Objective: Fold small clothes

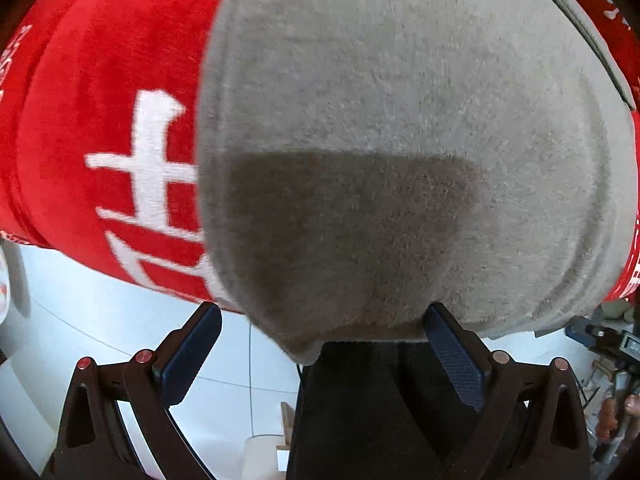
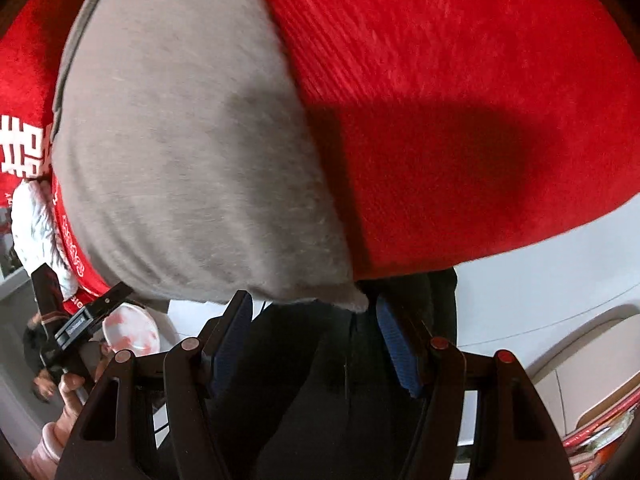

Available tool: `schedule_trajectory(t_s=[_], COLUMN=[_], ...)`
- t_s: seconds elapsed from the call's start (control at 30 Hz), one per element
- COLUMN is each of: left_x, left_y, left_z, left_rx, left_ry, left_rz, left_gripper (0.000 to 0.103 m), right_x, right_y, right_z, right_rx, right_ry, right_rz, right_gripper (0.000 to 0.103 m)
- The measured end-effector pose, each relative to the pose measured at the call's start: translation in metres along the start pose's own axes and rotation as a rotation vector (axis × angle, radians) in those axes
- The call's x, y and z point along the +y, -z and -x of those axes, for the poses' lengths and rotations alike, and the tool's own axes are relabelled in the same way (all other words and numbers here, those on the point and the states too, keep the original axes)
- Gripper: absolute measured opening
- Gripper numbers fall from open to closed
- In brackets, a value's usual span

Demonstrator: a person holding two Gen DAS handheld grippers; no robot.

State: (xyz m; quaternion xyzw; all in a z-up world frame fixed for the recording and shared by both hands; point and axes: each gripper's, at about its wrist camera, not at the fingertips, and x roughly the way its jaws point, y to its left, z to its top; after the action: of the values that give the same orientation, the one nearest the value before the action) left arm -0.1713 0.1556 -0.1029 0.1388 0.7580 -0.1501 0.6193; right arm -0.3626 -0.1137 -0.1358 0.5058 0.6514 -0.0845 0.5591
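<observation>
A grey knit garment (image 1: 380,120) lies flat on a red cloth (image 1: 100,80) bearing white characters. In the left wrist view its near hem and a drooping corner (image 1: 304,350) hang over the table edge. My left gripper (image 1: 322,308) is open wide, and the hem sits between its blue pads without being pressed. In the right wrist view the garment (image 2: 180,140) fills the left half, with the red cloth (image 2: 440,80) to its right. My right gripper (image 2: 312,298) is open, and the garment's near right corner (image 2: 352,300) lies just in front of its fingertips.
A person's dark trousers (image 2: 320,400) stand right below both grippers. A hand holding a black tool (image 2: 76,328) shows at the left of the right wrist view, beside a white dish with red marks (image 2: 132,328). A shelf with items (image 2: 592,432) is at lower right. Pale floor (image 1: 100,320) lies beneath.
</observation>
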Motion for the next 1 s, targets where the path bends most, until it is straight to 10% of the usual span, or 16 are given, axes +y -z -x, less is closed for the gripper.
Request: schedule_trajectory(t_s=[0.13,0.17,0.23,0.4,0.73,1.0], left_x=[0.002,0.004,0.003,-0.003,-0.008,-0.004], left_y=[0.002,0.004,0.009,0.012,-0.037,-0.111], left_z=[-0.003,-0.002,0.001,0.018,0.107,0.129], left_rx=[-0.004,-0.011,-0.017,0.005,-0.182,-0.341], left_ry=[0.026,0.030,0.057,0.159,0.274,0.156], left_rz=[-0.004,-0.010,-0.021,-0.102,-0.164,-0.102], left_gripper=[0.101,0.098,0.080,0.013,0.013,0.013], right_x=[0.002,0.003,-0.002,0.007,0.073,0.090], right_y=[-0.002,-0.001,0.000,0.011,-0.044,-0.114], right_z=[-0.013,-0.013,-0.008,0.013,0.098,0.093], right_rx=[0.000,0.001,0.012,0.014,-0.203,-0.268], right_ry=[-0.021,-0.034,-0.075,-0.193,-0.447,-0.305], right_rz=[0.007,0.005,-0.004,0.014,0.076,0.039], right_gripper=[0.067,0.053,0.016,0.008,0.005,0.005])
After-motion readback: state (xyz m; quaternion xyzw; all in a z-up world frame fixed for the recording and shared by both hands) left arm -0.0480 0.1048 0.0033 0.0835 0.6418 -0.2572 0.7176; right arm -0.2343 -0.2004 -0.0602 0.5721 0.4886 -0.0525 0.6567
